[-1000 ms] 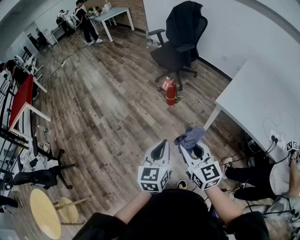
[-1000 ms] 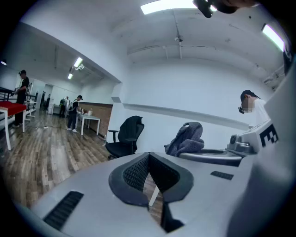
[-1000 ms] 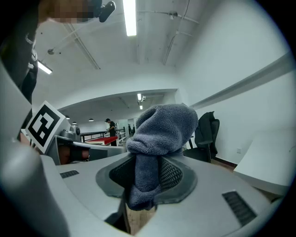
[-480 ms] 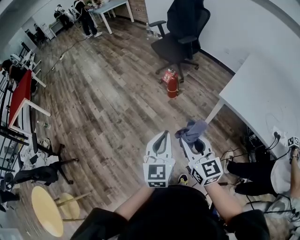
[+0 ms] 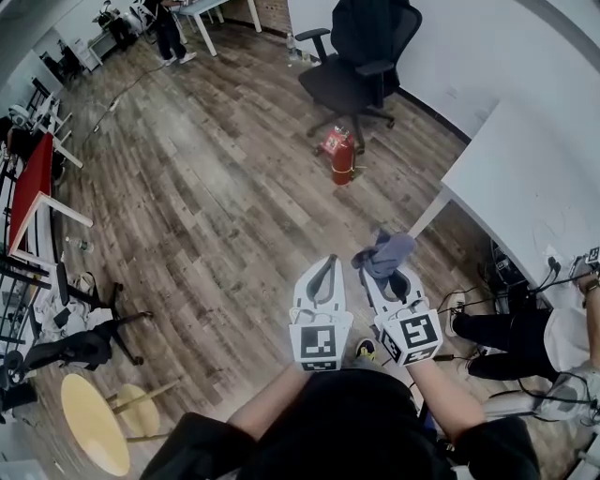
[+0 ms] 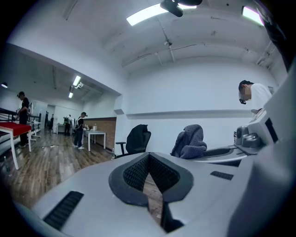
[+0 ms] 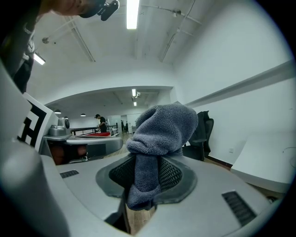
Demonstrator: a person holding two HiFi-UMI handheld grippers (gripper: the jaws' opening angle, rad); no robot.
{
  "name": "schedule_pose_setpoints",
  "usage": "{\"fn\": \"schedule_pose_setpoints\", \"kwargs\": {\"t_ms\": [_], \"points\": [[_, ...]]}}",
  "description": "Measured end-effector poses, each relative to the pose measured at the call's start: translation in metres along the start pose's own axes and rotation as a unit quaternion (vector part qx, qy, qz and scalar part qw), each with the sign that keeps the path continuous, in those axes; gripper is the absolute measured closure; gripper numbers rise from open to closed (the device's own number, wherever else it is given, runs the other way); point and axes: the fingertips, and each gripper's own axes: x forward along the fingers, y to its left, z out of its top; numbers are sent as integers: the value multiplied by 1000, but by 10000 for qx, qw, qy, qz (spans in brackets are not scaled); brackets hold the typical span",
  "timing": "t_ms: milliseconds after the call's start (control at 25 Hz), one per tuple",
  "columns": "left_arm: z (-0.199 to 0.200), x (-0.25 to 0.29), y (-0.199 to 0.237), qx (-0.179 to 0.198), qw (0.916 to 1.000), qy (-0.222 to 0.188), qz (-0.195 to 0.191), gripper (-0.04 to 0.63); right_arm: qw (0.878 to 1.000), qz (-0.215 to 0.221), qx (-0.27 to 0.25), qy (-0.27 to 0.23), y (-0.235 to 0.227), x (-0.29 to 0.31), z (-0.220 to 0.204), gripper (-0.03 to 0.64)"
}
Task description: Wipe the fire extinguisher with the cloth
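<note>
A red fire extinguisher (image 5: 342, 159) stands on the wooden floor beside the black office chair (image 5: 361, 66), well ahead of both grippers. My right gripper (image 5: 379, 273) is shut on a grey-blue cloth (image 5: 385, 254), which bunches up above its jaws. The right gripper view shows the cloth (image 7: 160, 132) pinched between that gripper's (image 7: 145, 181) ribbed pads and hanging down a little. My left gripper (image 5: 324, 266) is held close beside it on the left, shut and holding nothing. In the left gripper view the gripper (image 6: 149, 163) has its pads together, and the cloth (image 6: 191, 144) shows at the right.
A white table (image 5: 525, 187) fills the right side, with cables and a seated person's legs (image 5: 502, 342) below it. A red table (image 5: 36, 192), a tipped chair (image 5: 80, 342) and a yellow stool (image 5: 94, 422) are at the left. People stand by a far table (image 5: 169, 28).
Both grippers stay side by side with the cloth still held, sitting slightly higher in the view. The whole scene has shifted and the extinguisher now lies a little higher in the frame.
</note>
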Motion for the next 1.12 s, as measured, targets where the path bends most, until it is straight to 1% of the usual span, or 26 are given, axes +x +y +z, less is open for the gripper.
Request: {"fn": "schedule_pose_setpoints", "kwargs": {"t_ms": [120, 280, 440, 640, 800, 920, 1000, 1120], "points": [[-7, 0, 12, -89, 9999, 66, -1, 574, 10000, -13, 54, -42, 2, 4, -1, 495], [-15, 7, 25, -170, 9997, 165, 16, 574, 10000, -67, -53, 9, 0, 14, -5, 495], [-23, 16, 33, -196, 9995, 258, 28, 574, 9999, -131, -41, -72, -11, 24, -5, 495], [-27, 61, 37, -144, 9992, 343, 115, 574, 9999, -143, 3, -63, -54, 54, -3, 495], [-16, 115, 37, -78, 9991, 333, 231, 574, 9999, -107, 11, -70, -105, 86, 6, 495], [-15, 158, 37, -167, 9983, 424, 350, 574, 10000, -19, 54, -68, -144, 111, 11, 495], [-16, 182, 35, -279, 9974, 528, 399, 574, 9999, 47, 129, -79, -164, 123, 13, 495], [-10, 212, 32, -350, 9967, 549, 475, 574, 9997, 156, 188, -87, -189, 139, 17, 495]]}}
